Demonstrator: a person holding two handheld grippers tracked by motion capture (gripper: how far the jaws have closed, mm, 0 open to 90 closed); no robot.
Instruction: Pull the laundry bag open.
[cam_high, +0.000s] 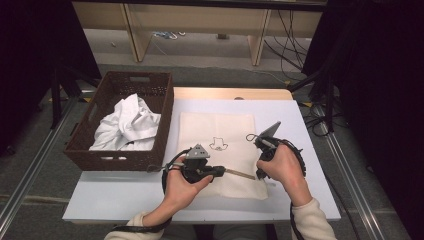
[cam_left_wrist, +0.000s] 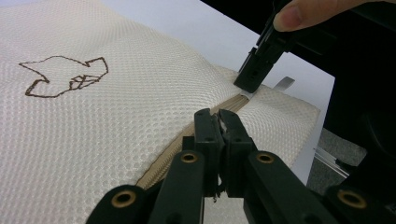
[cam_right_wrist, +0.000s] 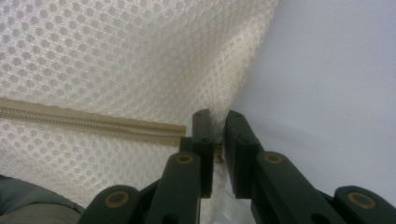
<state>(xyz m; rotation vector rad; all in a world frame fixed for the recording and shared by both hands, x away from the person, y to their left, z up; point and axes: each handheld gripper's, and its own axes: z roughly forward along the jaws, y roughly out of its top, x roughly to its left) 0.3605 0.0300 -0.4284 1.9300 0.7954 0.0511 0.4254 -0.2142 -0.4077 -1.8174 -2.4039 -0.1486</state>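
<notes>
A pale rectangular surface (cam_high: 295, 150) carries two things. A dark woven basket (cam_high: 160, 107) sits at its left edge, holding crumpled white cloth (cam_high: 127, 125). Just beside it, a cream mesh bag (cam_high: 220, 127) with a zip lies flat in the middle.

The mesh bag's (cam_right_wrist: 116, 60) upper and left parts ran off the frame; its lower-left zipper (cam_left_wrist: 161, 161) disappeared behind the jaws.
</notes>
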